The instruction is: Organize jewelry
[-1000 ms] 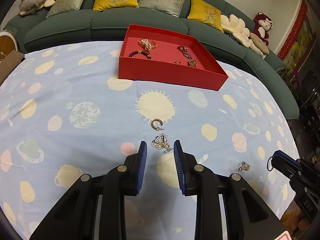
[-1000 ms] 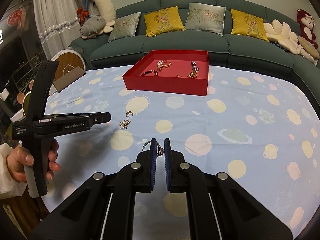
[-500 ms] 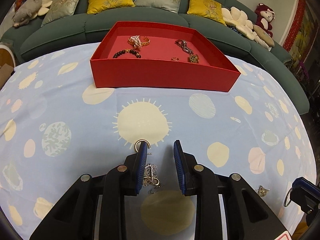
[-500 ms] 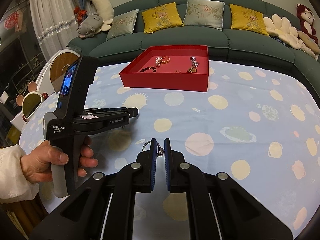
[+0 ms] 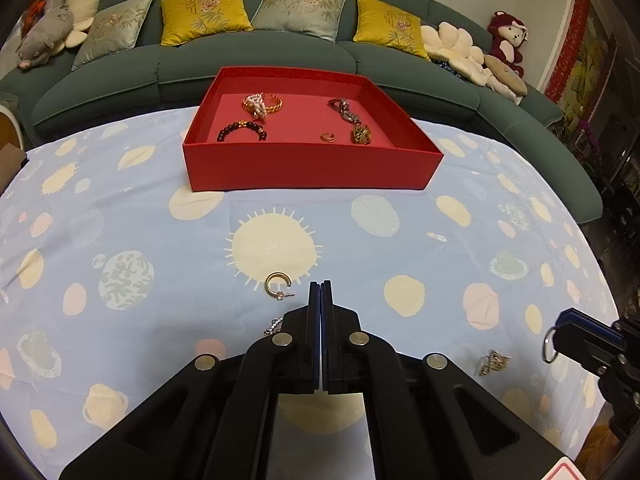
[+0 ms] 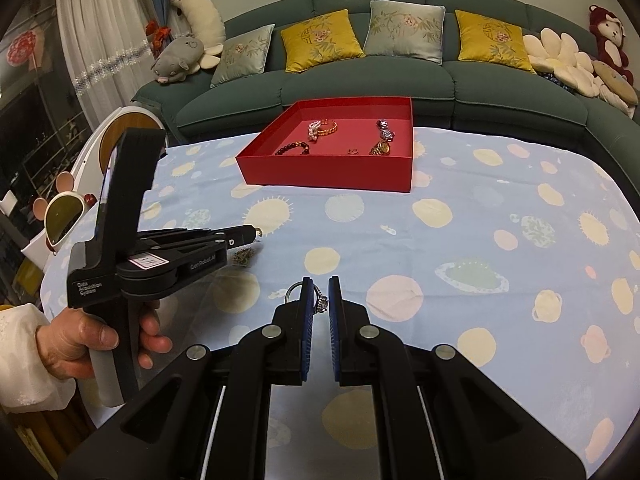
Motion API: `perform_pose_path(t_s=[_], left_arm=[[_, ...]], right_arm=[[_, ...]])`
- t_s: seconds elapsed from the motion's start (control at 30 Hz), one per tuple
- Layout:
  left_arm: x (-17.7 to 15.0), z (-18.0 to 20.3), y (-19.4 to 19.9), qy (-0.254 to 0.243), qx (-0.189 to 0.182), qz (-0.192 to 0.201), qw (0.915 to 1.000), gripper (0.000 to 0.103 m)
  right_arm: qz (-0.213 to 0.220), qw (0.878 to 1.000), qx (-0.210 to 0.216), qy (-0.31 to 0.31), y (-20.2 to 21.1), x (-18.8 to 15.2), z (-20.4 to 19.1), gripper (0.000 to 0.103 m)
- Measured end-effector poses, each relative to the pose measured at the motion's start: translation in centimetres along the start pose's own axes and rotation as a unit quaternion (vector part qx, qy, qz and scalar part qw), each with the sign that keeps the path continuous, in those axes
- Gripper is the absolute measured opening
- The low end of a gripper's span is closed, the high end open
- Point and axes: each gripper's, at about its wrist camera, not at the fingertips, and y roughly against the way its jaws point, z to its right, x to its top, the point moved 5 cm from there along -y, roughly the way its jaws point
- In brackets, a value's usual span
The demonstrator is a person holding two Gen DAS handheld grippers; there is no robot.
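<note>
Your left gripper (image 5: 320,286) is pressed together on nothing; the gold earring (image 5: 277,285) lies just left of its tips. Your right gripper (image 6: 320,302) pinches a ring (image 6: 319,302), the red box (image 6: 332,168) straight ahead.

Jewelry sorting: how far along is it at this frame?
Done: five pieces lie in the red box. In hand: the right gripper pinches a ring; the left gripper has shut on nothing. Left: gold hoop earring, silver piece, gold piece on the tablecloth.
</note>
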Motion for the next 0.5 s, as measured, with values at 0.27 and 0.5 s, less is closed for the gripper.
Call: perform_pose_path(t_s=[0.27,0.5], left_arm=[[0.6,-1.6,3.4,0.026,-0.008,0.016,0.9995,0.000],[0.3,-2.2,-1.3,0.014,0.029,-0.010,0.9994,0.030]], right_arm=[[0.008,1.000,0.002,-0.001,0.3,0.5,-0.1,0.007],[0.004,1.000,0.007,0.001,-0.2,0.5,-0.6,0.007]])
